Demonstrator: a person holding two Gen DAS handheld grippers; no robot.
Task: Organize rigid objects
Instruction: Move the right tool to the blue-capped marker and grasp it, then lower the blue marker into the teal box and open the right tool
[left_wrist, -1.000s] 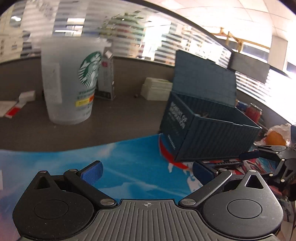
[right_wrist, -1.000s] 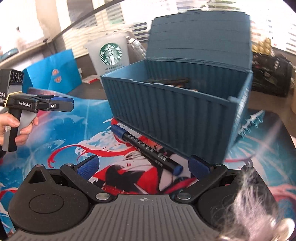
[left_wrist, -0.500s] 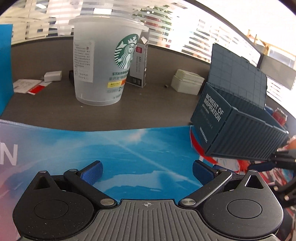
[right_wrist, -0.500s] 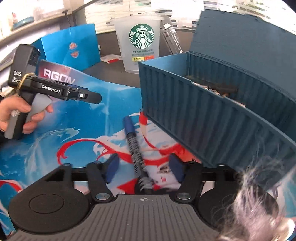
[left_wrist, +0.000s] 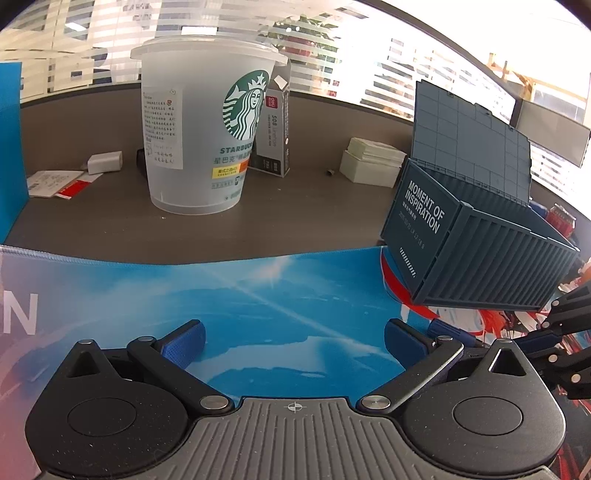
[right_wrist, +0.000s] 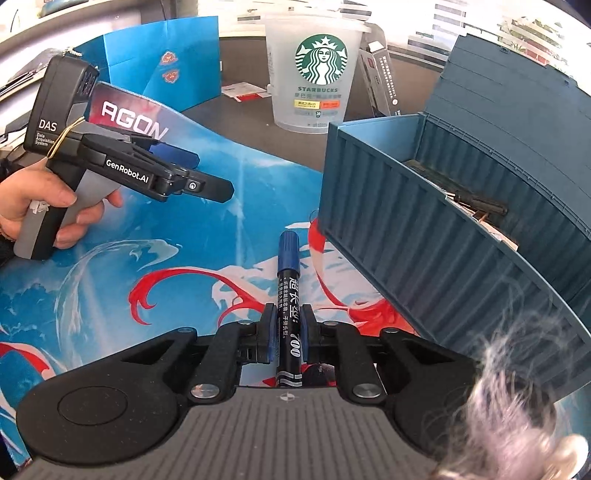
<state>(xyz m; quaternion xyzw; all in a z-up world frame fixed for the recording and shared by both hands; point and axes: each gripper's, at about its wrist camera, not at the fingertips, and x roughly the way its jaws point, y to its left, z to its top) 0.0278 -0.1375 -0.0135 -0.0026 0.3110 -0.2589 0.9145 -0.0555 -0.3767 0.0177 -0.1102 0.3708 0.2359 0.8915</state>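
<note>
Right gripper (right_wrist: 287, 334): its fingers have just closed, and the blue ribbed pads now clamp the barrel of a marker (right_wrist: 289, 295), a slim black cylinder with a blue cap pointing away from the camera, over the glossy printed mat (right_wrist: 110, 295). Left gripper (left_wrist: 294, 338): fingers spread wide with nothing between them, poised over the mat's blue area. Just beside the marker stands the box (right_wrist: 406, 236), dark blue plastic with container-style ribs, lid hinged up, dark items inside. On the grey worktop (left_wrist: 295, 206) beyond: a frosted, tapered cup (left_wrist: 201, 125) and a small carton (left_wrist: 275, 129).
</note>
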